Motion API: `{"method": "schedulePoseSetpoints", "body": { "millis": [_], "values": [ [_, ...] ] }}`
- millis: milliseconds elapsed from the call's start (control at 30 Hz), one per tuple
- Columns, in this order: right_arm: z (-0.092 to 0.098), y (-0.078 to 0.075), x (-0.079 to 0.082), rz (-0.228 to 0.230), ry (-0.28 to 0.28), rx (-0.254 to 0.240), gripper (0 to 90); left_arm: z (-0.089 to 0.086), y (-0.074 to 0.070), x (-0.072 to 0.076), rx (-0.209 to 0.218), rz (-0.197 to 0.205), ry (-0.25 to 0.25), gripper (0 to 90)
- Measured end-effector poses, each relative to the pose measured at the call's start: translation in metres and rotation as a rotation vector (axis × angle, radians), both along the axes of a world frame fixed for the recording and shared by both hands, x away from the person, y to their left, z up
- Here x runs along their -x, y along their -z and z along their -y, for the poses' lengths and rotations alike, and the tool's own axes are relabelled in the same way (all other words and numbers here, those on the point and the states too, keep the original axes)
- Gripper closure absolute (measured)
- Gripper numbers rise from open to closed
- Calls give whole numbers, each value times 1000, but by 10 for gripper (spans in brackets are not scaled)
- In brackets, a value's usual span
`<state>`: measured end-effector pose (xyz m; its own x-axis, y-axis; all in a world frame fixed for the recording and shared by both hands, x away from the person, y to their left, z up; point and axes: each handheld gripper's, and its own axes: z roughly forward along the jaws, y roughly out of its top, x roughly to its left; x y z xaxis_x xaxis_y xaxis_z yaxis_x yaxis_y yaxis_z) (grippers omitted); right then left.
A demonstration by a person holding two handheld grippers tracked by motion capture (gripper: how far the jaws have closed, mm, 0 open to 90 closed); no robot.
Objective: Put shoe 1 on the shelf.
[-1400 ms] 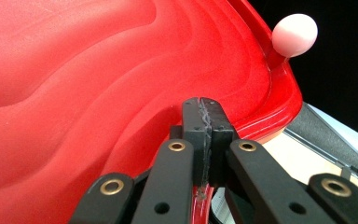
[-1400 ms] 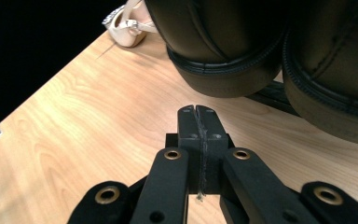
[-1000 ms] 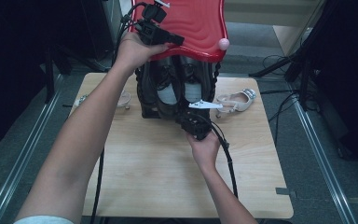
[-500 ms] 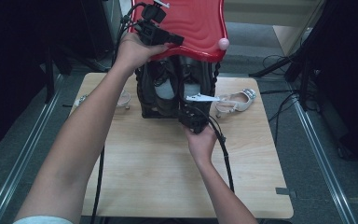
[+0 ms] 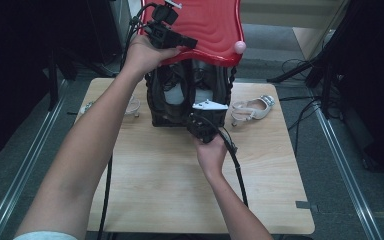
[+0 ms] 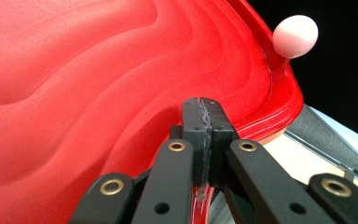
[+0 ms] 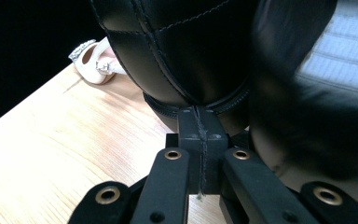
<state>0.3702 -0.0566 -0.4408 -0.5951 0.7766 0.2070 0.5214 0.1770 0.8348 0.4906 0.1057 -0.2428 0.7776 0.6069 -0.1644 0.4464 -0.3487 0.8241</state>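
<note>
Two tools working at a red-lidded dark case on the desk (image 5: 145,190)

High view: left tool (image 5: 189,44) is lying on the red lid (image 5: 215,25), right tool (image 5: 205,116) at the dark case (image 5: 160,107). Left gripper view: jaws are pinching shut, seemingly on the lid's rim. Right gripper view: jaws are meeting closed against the black stitched front (image 7: 186,51)

Bright overhead light on the desk (image 5: 170,190), dark surroundings at both frame edges, soft shadows, blurred dark shape at right of right gripper view, red lid (image 6: 98,70) evenly lit

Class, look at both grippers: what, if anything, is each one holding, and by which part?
The left gripper pinches the front rim of the red lid. The right gripper's jaws are shut at a black boot's sole edge; whether they grip it cannot be told.
</note>
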Motion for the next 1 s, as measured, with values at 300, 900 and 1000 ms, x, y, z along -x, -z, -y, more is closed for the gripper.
{"method": "schedulePoseSetpoints", "body": {
  "millis": [300, 900, 1000],
  "values": [
    [-18, -2, -1, 13, 3, 49, 900, 0, 0, 0, 1, 2, -2, 898],
    [-54, -14, -39, -27, 40, 47, 900, -1, 1, 1, 5, 6, -5, 898],
    [-57, -11, -39, -12, 35, 51, 900, -1, 1, 1, 5, 5, -5, 898]
  ]
}}
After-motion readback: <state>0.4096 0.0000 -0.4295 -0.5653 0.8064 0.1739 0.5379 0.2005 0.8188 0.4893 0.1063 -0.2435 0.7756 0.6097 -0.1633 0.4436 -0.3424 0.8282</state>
